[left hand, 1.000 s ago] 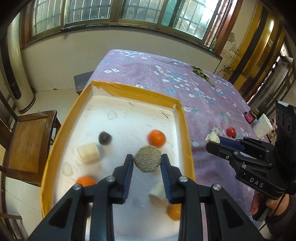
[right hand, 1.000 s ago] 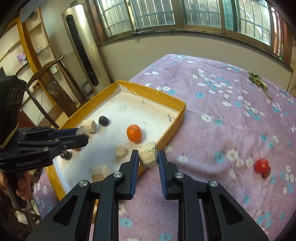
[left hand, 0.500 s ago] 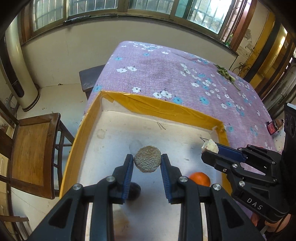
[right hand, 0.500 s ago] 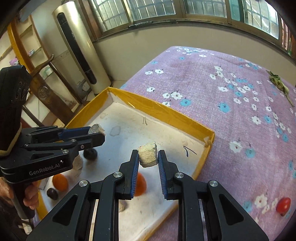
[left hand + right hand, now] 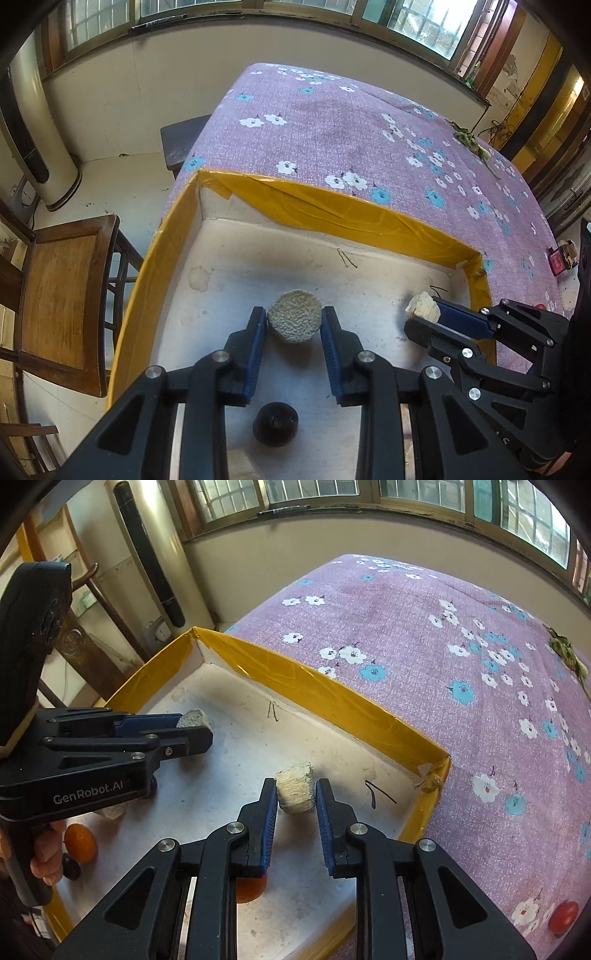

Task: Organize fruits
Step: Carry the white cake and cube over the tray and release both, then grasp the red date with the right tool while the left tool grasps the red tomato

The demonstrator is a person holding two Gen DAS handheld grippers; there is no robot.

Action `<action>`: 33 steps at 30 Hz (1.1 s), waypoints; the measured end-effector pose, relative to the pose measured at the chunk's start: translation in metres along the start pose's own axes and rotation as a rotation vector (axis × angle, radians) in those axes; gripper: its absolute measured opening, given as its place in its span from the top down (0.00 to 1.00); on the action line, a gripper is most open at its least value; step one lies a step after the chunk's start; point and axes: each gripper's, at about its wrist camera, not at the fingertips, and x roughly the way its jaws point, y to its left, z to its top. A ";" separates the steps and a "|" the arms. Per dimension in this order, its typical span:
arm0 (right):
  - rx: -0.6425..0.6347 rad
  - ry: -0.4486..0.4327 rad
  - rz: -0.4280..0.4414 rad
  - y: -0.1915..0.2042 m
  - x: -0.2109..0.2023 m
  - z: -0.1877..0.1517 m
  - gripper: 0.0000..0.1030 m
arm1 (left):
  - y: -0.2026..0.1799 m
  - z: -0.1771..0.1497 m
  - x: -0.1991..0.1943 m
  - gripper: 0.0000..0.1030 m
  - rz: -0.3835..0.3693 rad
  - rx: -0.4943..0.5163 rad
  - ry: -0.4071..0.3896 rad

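Note:
My left gripper is shut on a round, rough grey-green fruit, held low over the far part of the yellow-rimmed white tray. My right gripper is shut on a pale, fibrous fruit chunk, also over the tray's floor, near its far right corner. Each gripper shows in the other's view: the right one with its pale chunk, the left one with the grey fruit. A dark round fruit lies under my left gripper. An orange fruit lies at the tray's left.
The tray sits on a purple flowered tablecloth. A red fruit lies on the cloth at the right. Another orange fruit is partly hidden under my right gripper. A wooden chair stands left of the table.
Both grippers have moved forward and down over the tray toward its far end, each keeping its fruit. The tray's far wall now looks closer; the fruits on its floor have slid below view.

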 end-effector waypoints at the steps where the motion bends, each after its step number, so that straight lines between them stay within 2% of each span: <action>1: -0.003 0.001 -0.013 0.000 -0.001 -0.001 0.80 | 0.000 0.000 0.000 0.68 0.001 -0.002 0.001; 6: 0.019 -0.007 -0.017 -0.004 -0.009 -0.003 0.75 | 0.003 -0.002 -0.002 0.66 0.018 -0.008 0.004; 8: 0.027 -0.007 -0.027 -0.005 -0.015 -0.005 0.72 | 0.005 -0.005 -0.005 0.61 0.029 -0.015 0.004; 12: 0.045 -0.007 -0.035 -0.004 -0.026 -0.014 0.72 | 0.007 -0.013 -0.016 0.56 0.051 -0.015 -0.014; 14: 0.055 -0.017 -0.027 -0.002 -0.035 -0.019 0.71 | 0.008 -0.017 -0.023 0.46 0.069 -0.016 -0.031; 15: 0.057 -0.020 -0.026 -0.001 -0.039 -0.021 0.70 | 0.008 -0.019 -0.026 0.44 0.077 -0.020 -0.041; 20: 0.055 -0.025 -0.013 0.008 -0.056 -0.035 0.70 | 0.006 -0.031 -0.042 0.41 0.104 -0.022 -0.071; 28: 0.028 -0.047 -0.008 0.020 -0.086 -0.068 0.67 | -0.019 -0.056 -0.070 0.32 0.137 -0.001 -0.117; 33: 0.062 -0.062 0.009 0.004 -0.108 -0.096 0.63 | -0.047 -0.071 -0.086 0.27 0.137 0.013 -0.146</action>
